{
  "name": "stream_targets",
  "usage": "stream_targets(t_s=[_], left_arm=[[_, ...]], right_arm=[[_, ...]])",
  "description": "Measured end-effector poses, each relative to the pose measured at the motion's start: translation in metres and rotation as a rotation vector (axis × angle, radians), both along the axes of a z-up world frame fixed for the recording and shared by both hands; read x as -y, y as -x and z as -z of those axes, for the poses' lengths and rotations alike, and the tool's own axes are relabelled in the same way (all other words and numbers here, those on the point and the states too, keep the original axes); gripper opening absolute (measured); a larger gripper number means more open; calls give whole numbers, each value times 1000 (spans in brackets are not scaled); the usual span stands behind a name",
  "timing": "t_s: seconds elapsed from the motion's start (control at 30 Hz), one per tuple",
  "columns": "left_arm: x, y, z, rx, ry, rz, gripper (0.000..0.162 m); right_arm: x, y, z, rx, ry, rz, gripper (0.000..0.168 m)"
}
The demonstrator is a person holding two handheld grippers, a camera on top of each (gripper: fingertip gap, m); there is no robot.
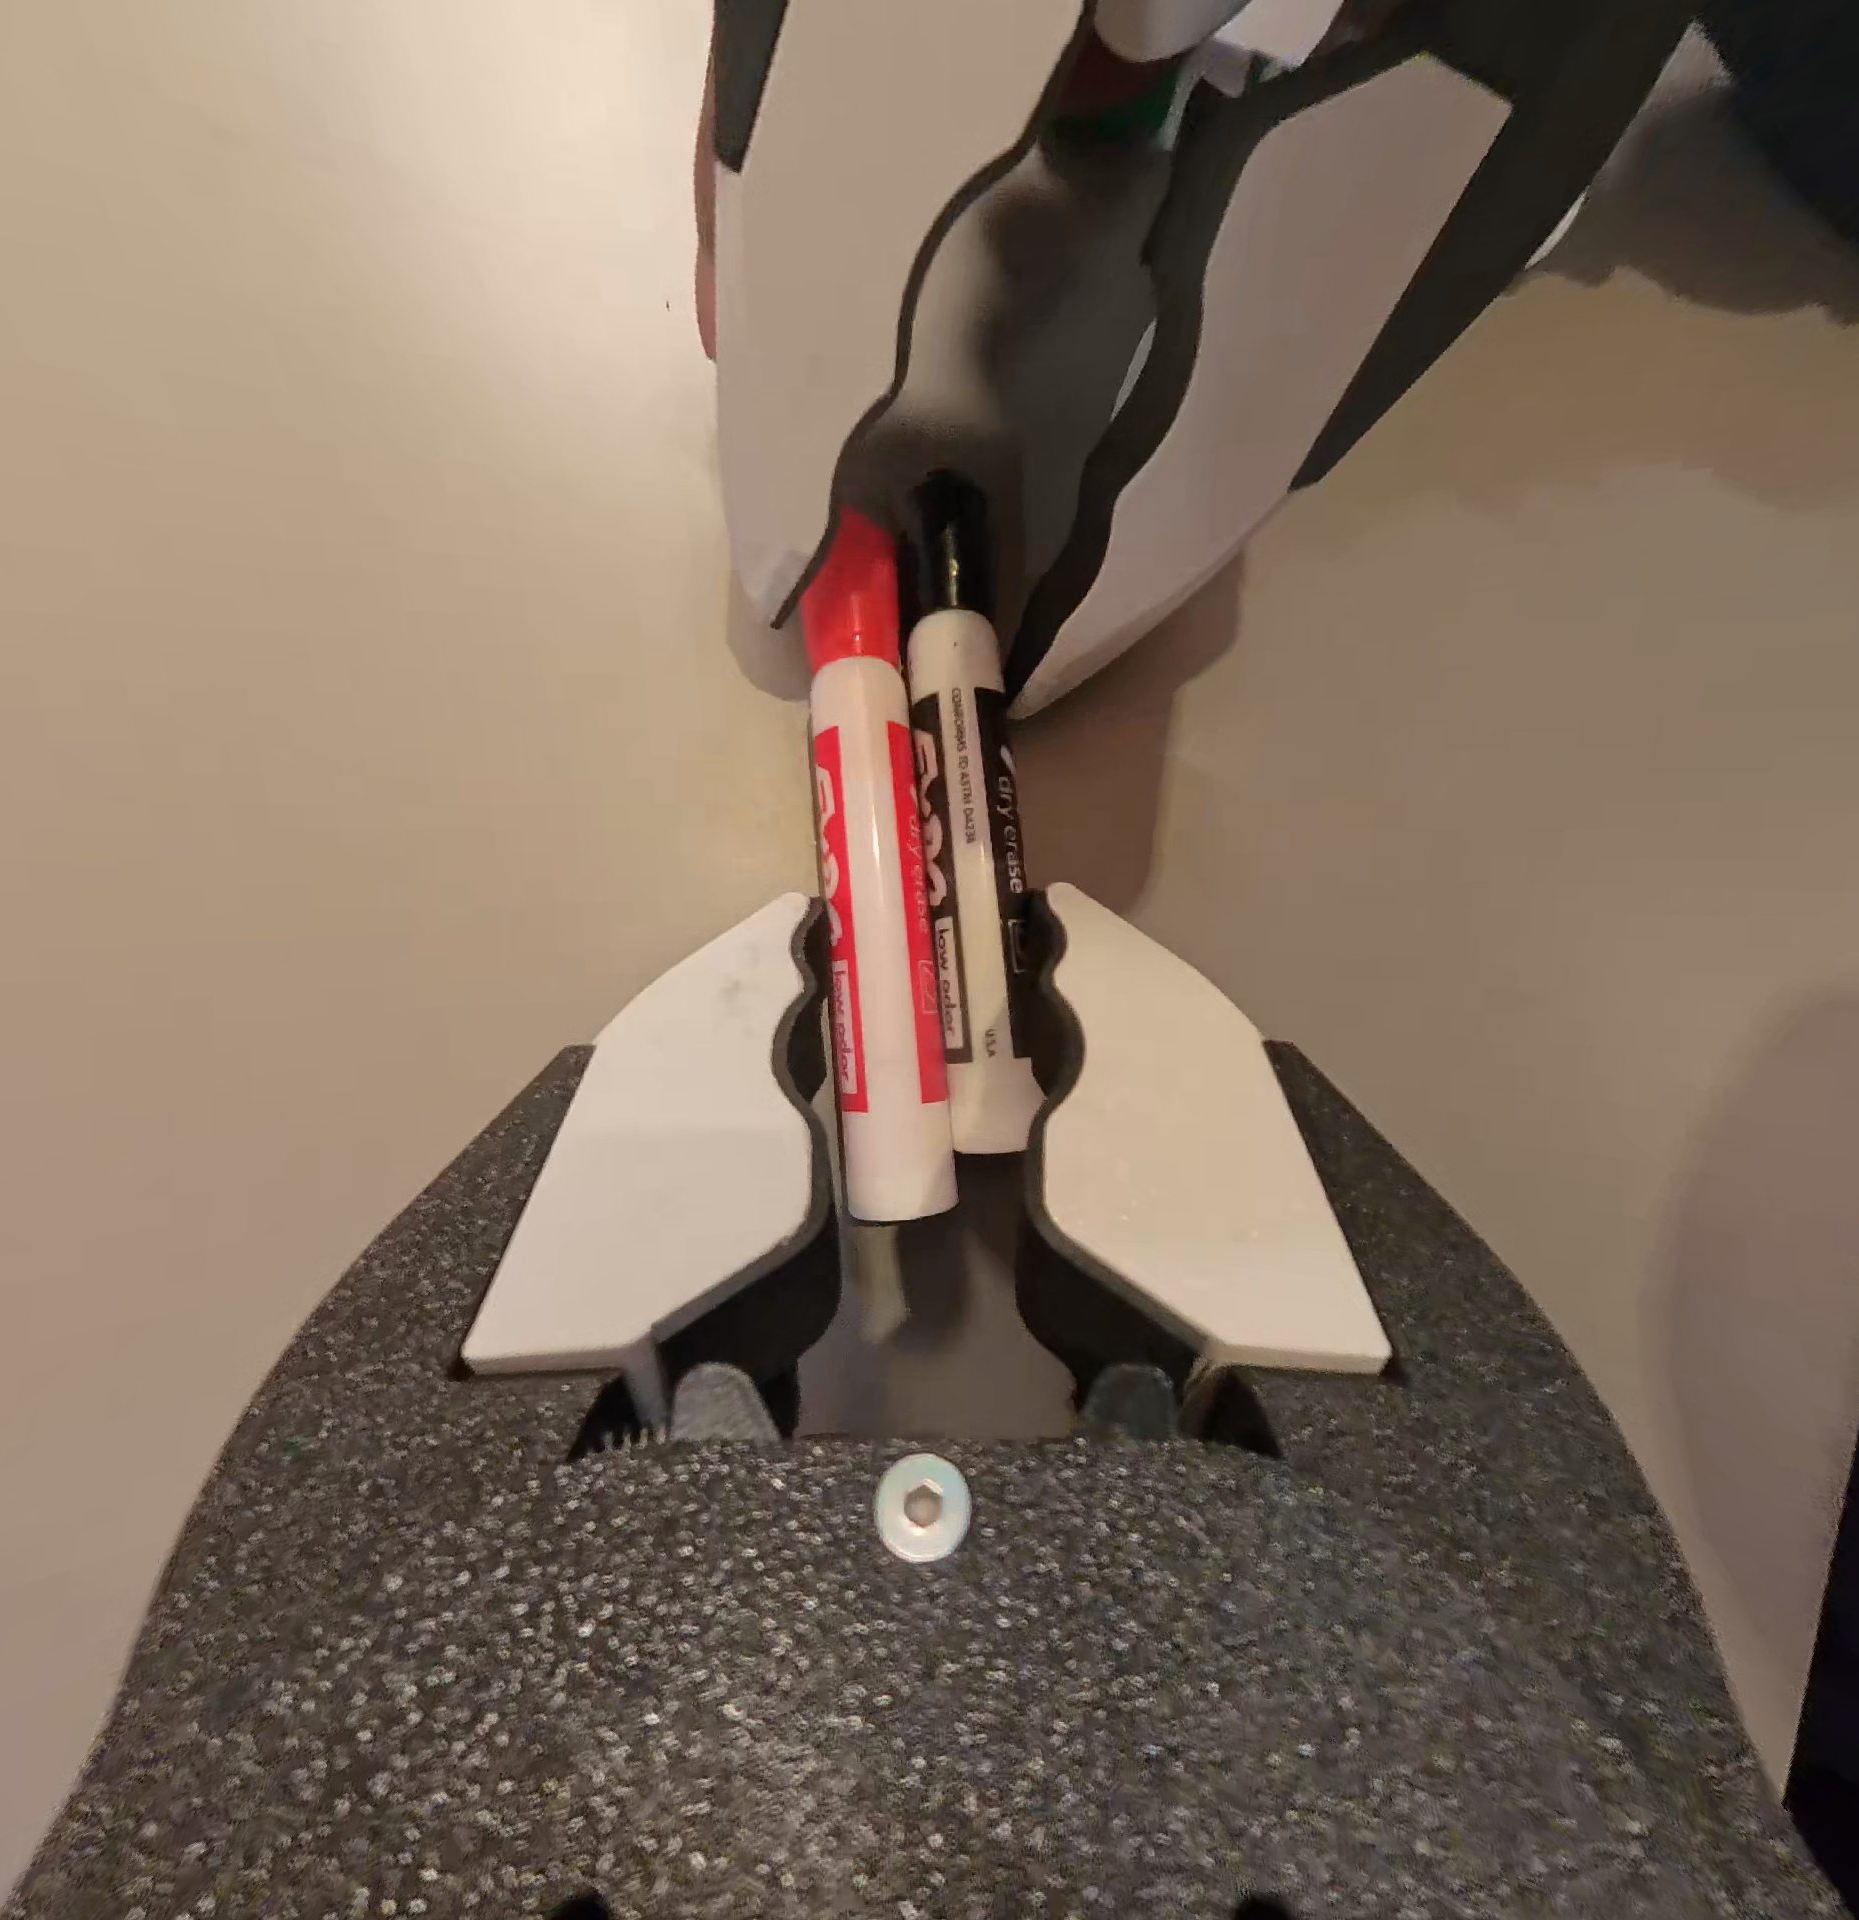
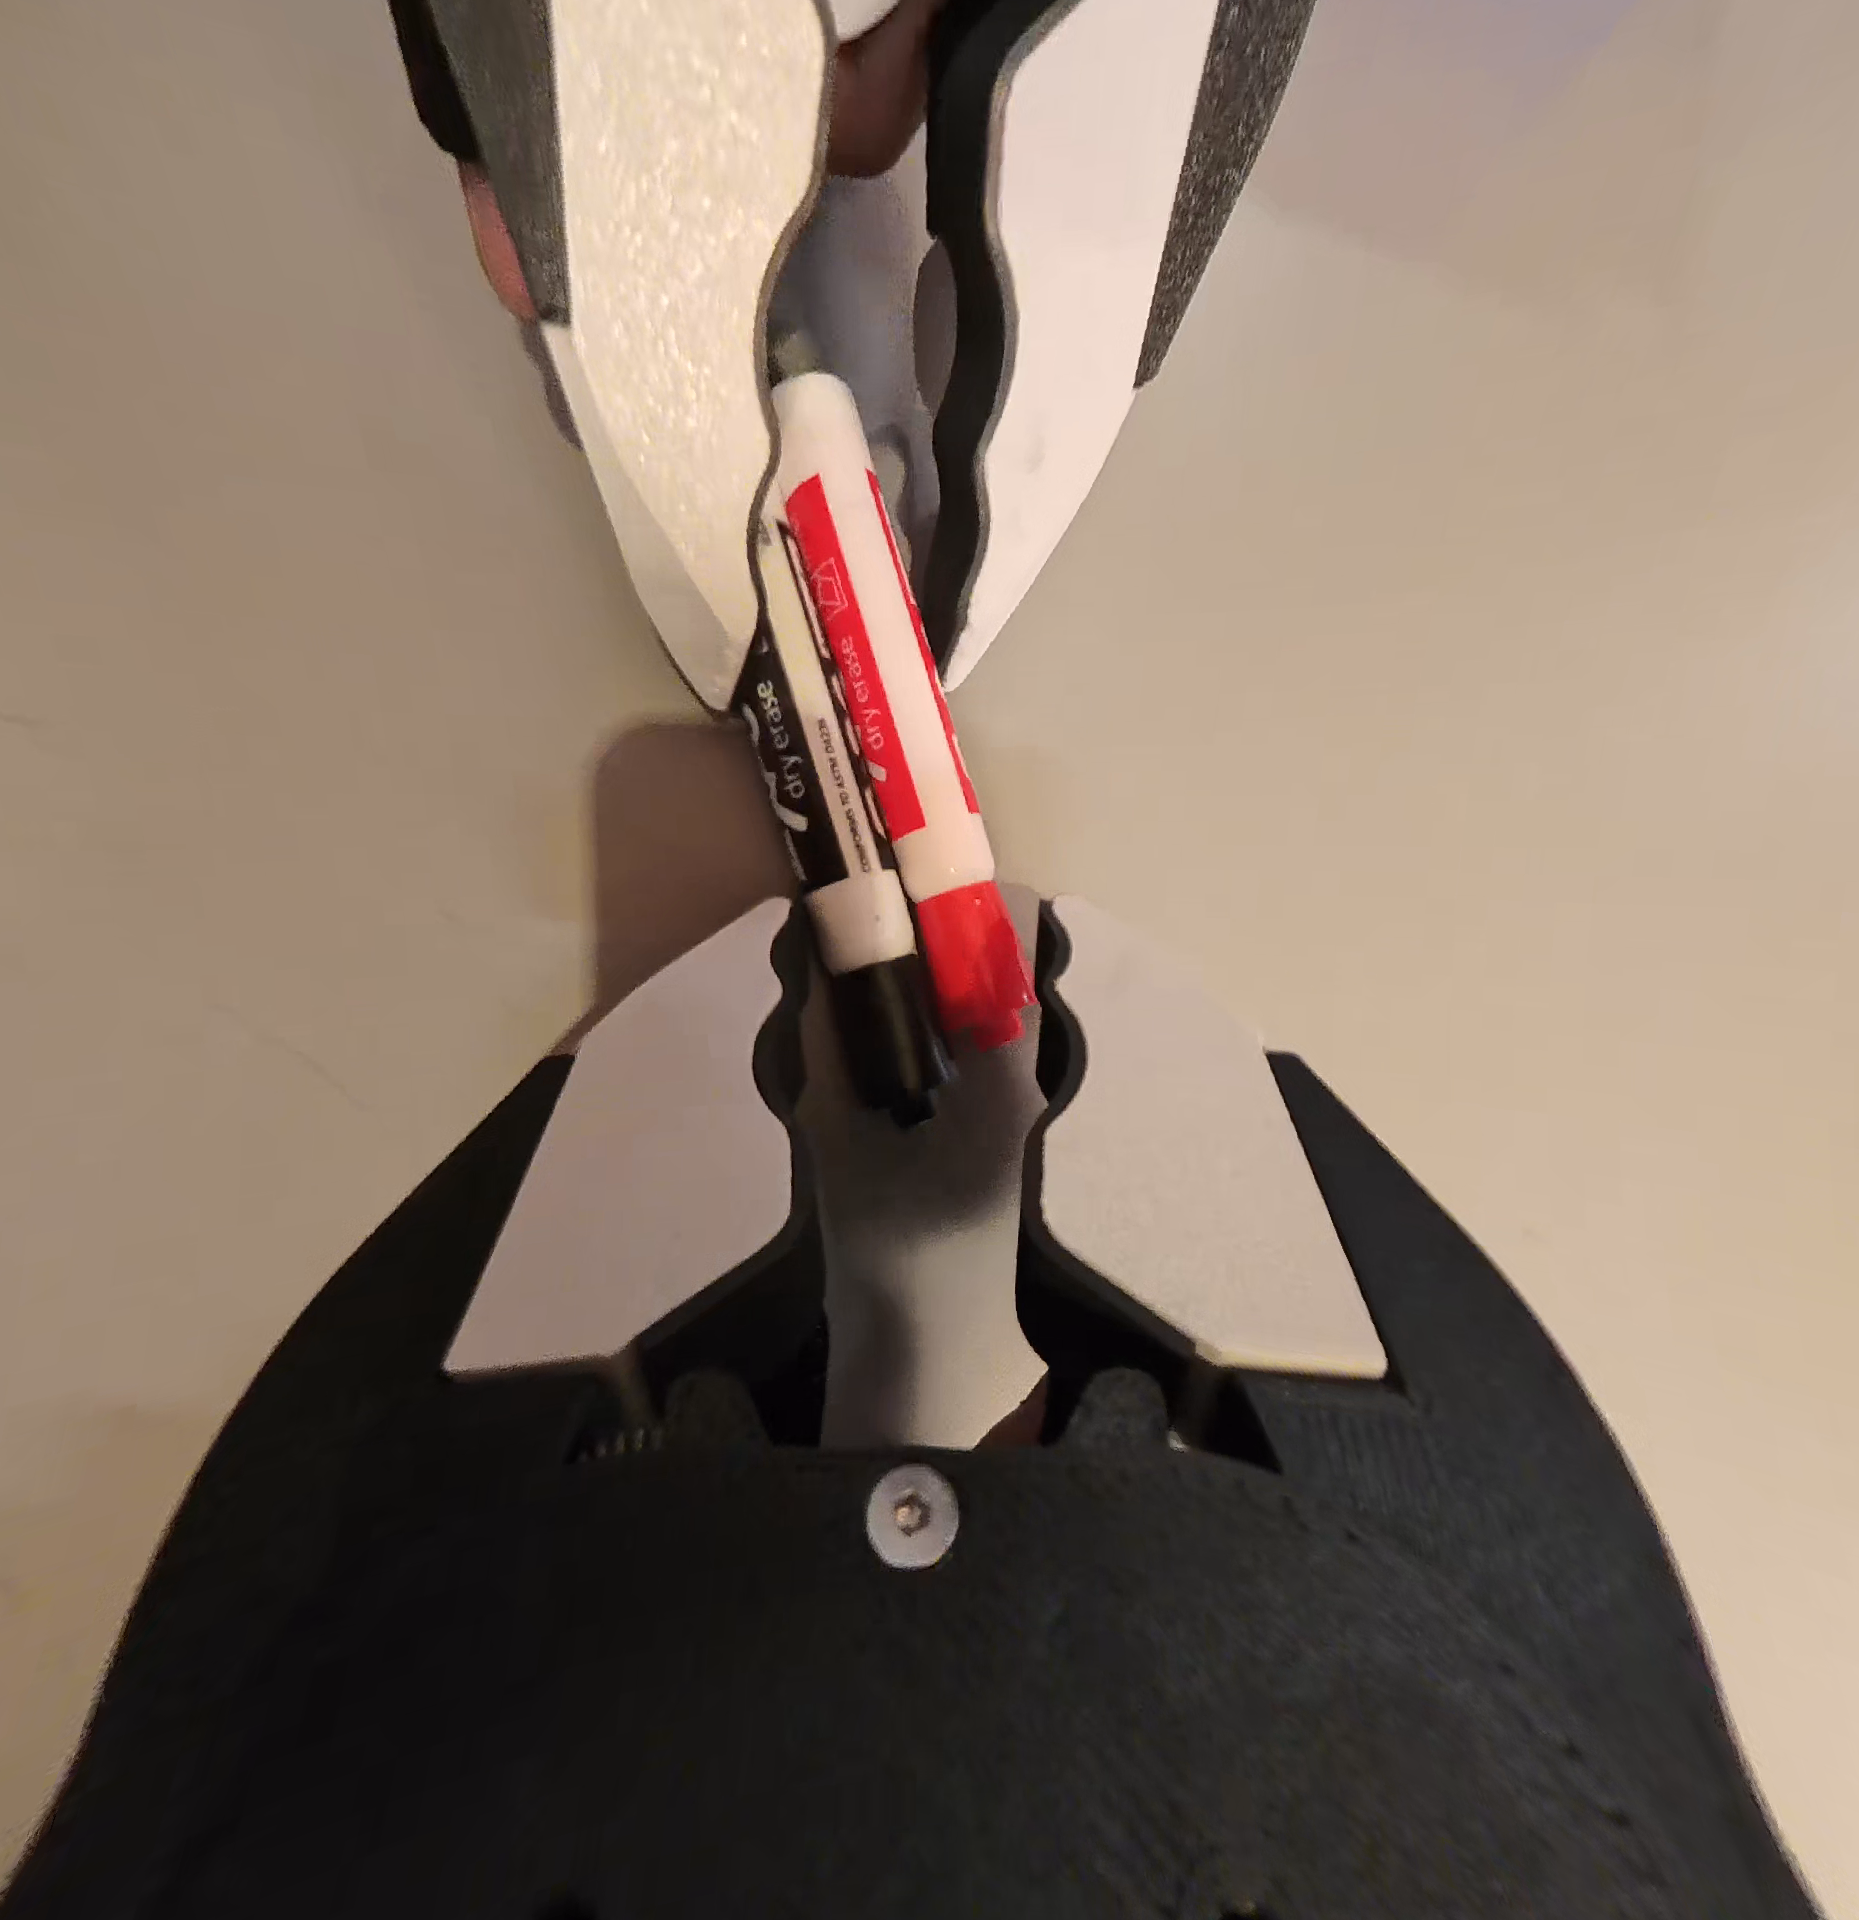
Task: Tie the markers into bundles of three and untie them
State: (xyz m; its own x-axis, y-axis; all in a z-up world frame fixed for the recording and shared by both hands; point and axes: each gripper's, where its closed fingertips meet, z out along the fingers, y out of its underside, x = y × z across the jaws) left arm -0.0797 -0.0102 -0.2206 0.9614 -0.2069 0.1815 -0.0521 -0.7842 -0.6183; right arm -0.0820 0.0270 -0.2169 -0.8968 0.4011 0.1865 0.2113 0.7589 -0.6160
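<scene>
Two markers held between both grippers; no tie visible, bundle incomplete.

The red marker and black marker lie side by side above the surface, tail ends between the left gripper fingers, which are narrow around them. The cap ends sit between the right gripper fingers, narrowed beside the caps; firm contact there cannot be confirmed. No third marker and no band or string shows. Judgement: either the bundle awaits a third marker and tying, or it is already untied.
</scene>
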Motion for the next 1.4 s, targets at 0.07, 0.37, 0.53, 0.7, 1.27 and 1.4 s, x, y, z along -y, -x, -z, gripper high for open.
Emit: stream_targets(t_s=[0.07, 0.37, 0.53, 0.7, 1.27, 1.4], left_arm=[[-1, -1, -1, 4, -11, 13, 37], [-6, -4, -12, -25, -83, 51, 15], [-5, -3, -10, -29, -61, 39, 21], [-1, -4, -7, -53, -15, 26, 44], [-3, -3, 5, -211, 39, 37, 39], [-4, -3, 3, -168, 21, 31, 39]], right_arm=[[0, 0, 2, 16, -2, 7, 44], [3, -5, 4, 91, -2, 5, 43], [5, -9, 4, 85, -22, -19, 40], [5, -7, 3, 61, -24, -20, 35], [-29, -14, 5, 123, -128, 65, 25], [-29, -15, 5, 128, -128, 59, 20]])
